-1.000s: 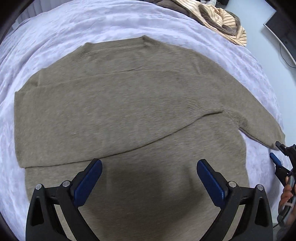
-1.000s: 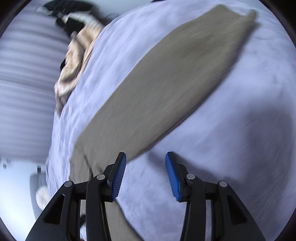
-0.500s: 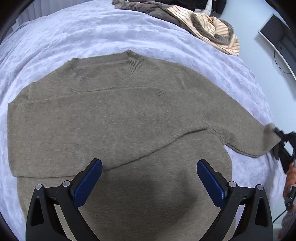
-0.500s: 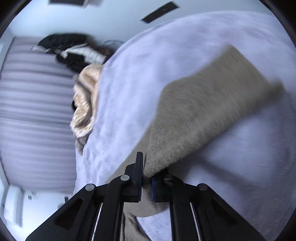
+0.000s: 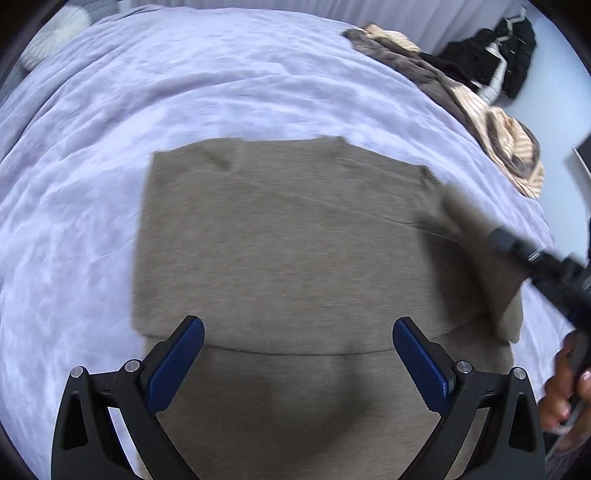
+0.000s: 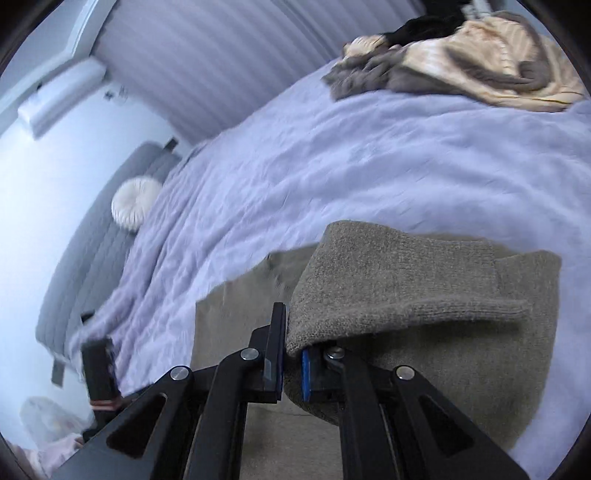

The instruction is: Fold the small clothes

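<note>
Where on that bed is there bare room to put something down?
Bare bedspread lies beyond the sweater, toward the round cushion, and along its left side. It is crowded at the far right corner, where a heap of clothes sits, and where the right gripper carries the sleeve.

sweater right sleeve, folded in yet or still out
Mid-fold: the right gripper is shut on the sleeve, lifted over the sweater body.

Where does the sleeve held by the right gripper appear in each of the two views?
Left wrist view: the sleeve is at the right edge, blurred, lifted over the brown sweater by the right gripper.
Right wrist view: the sleeve is at lower centre, pinched in the right gripper.
Shared landmark: the striped beige clothes pile on the bed's far side.
</note>
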